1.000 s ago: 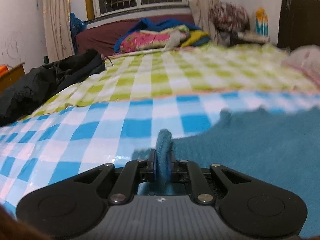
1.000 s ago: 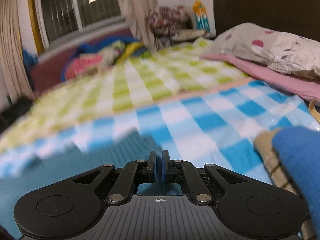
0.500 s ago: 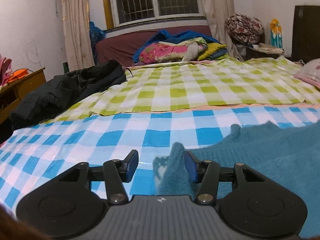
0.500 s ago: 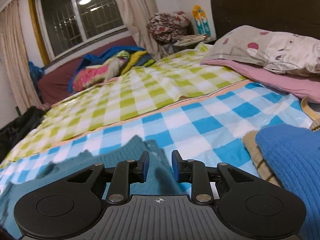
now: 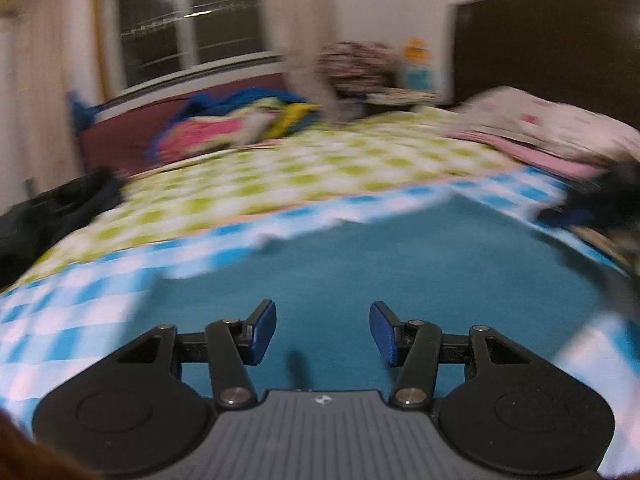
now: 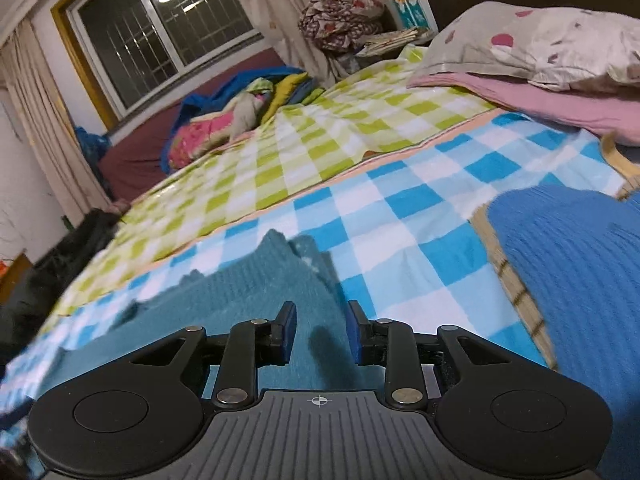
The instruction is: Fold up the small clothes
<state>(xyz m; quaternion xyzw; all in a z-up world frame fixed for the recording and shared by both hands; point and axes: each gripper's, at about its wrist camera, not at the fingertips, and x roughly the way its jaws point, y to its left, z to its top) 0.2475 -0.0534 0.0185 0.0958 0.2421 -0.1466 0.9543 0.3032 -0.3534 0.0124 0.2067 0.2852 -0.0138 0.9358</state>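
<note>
You are hovering both grippers spread and empty: left gripper [image 5: 322, 333] over the teal garment [image 5: 400, 264]; right gripper [image 6: 319, 332] at its 3 o'clock edge, freeing it to lie flat on the checked sheet [image 6: 420, 208].

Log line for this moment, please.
left gripper: open, just opened, empty | right gripper: open, just opened, empty | teal garment: flat, released

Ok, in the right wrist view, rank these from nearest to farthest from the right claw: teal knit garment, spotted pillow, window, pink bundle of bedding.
1. Teal knit garment, right under the right claw, which is open.
2. Spotted pillow, upper right.
3. Pink bundle of bedding, far end, left of centre.
4. Window, on the wall behind.
</note>
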